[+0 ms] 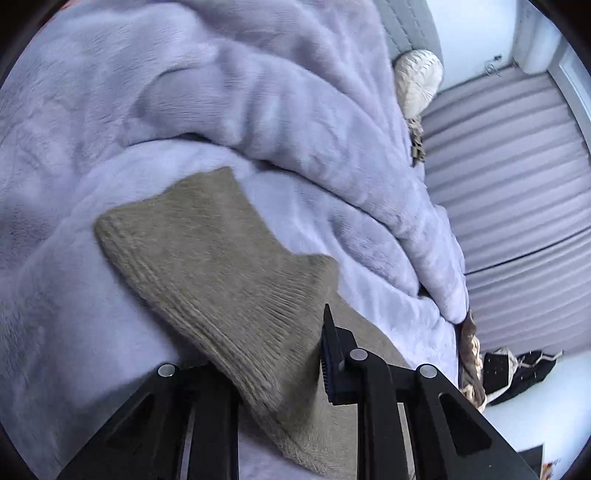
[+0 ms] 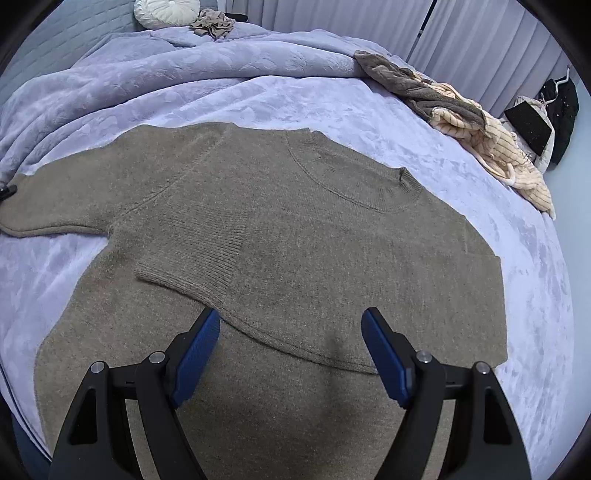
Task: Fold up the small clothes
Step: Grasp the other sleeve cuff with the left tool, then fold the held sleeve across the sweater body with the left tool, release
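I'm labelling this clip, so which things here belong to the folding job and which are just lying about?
In the job:
sweater
left gripper, gripping the sweater's sleeve
right gripper, open above the sweater

Lying about:
blanket
round pillow
heap of clothes
black bag
curtain

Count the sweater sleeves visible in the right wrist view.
2. One sleeve is folded across the sweater body, cuff near the middle. The other sleeve lies spread out toward the left edge on the blanket, its cuff out of frame.
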`<state>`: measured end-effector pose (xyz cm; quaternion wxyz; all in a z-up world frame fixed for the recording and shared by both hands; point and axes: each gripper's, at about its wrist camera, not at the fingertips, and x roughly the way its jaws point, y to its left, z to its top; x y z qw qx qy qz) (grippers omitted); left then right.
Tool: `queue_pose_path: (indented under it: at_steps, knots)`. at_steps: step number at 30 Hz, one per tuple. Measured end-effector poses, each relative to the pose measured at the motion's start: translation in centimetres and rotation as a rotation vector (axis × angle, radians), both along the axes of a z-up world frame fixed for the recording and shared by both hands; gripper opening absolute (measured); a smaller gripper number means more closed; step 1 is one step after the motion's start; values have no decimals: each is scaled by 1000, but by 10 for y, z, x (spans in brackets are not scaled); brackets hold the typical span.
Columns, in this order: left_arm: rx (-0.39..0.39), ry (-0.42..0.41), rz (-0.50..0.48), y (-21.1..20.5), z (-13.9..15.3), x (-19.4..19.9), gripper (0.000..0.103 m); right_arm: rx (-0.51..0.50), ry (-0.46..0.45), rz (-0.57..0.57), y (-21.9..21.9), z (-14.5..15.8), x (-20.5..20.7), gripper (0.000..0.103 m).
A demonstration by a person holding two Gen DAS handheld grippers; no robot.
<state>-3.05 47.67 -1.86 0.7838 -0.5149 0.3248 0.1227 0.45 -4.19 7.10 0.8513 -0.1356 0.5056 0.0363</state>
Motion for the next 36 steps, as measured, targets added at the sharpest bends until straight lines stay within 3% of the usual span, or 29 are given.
queue_pose_path:
  at_steps: [4, 8, 16, 26, 36]
  knots:
    - [29, 1, -1, 2, 7, -5, 7, -44, -16, 18, 24, 3, 13, 82]
    - [166, 28, -21, -12, 35, -10, 6, -39, -76, 33, 49, 21, 17, 82]
    - [404, 119, -75, -38, 79, -1, 6, -64, -75, 79, 89, 24, 30, 82]
    - [486, 173, -126, -65, 111, 14, 6, -74, -57, 68, 99, 20, 37, 82]
    - [533, 198, -178, -101, 126, 29, 6, -26, 8, 32, 77, 20, 43, 82]
